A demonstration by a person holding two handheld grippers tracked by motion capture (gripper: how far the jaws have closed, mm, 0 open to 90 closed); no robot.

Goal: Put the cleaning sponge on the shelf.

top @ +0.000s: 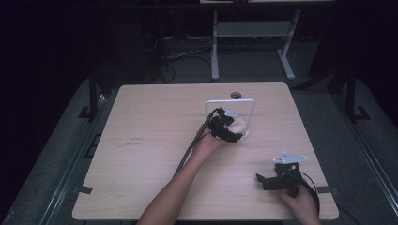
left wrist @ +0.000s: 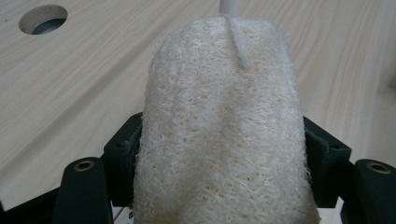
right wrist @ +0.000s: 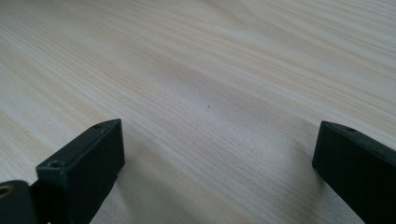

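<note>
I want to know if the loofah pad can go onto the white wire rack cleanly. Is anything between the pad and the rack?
Nothing visible is. The left tongs are shut on the loofah pad, already at the white wire rack. Only bare table lies around it. The right tongs sit open, well aside.

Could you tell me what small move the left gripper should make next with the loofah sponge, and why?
Probably lift the cream, fibrous loofah sponge toward the white wire rack's top bar: the left gripper grips the sponge at the rack's foot, its loop cord free.
</note>
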